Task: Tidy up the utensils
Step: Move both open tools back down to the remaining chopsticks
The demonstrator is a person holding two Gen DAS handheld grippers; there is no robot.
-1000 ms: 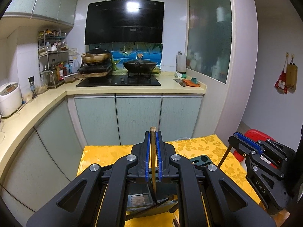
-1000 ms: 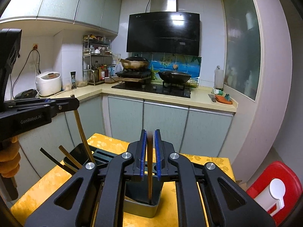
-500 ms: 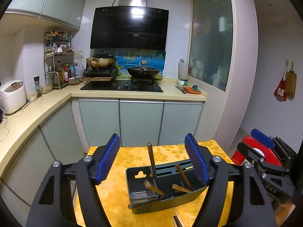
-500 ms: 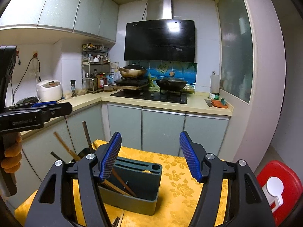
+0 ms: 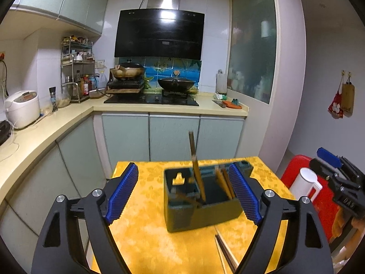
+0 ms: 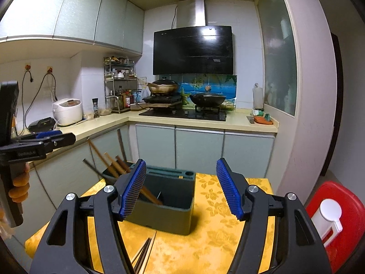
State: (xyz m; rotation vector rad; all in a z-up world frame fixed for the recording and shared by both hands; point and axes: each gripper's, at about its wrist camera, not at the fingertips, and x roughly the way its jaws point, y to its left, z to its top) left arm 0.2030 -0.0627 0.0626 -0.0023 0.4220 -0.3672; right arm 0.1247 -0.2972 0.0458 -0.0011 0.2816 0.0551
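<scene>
A dark green utensil holder point(image 5: 203, 207) stands on the yellow tablecloth point(image 5: 146, 235); it also shows in the right wrist view point(image 6: 168, 207). Several wooden chopsticks point(image 5: 196, 166) lean inside it, also seen from the right wrist point(image 6: 111, 162). More chopsticks point(image 5: 225, 251) lie loose on the cloth in front of the holder point(image 6: 143, 253). My left gripper point(image 5: 182, 196) is open and empty, above and in front of the holder. My right gripper point(image 6: 180, 189) is open and empty, above the holder's near side.
A red container with a white lid point(image 6: 330, 214) sits right of the table. Kitchen cabinets point(image 5: 173, 134) and a counter with a stove point(image 5: 152, 100) lie beyond the table's far edge. The other gripper shows at the edge of each view point(image 5: 337, 178) point(image 6: 29, 146).
Both grippers were shut on a chopstick each over the holder. Both opened, the chopsticks dropped into the holder, and both grippers have pulled up and back.
</scene>
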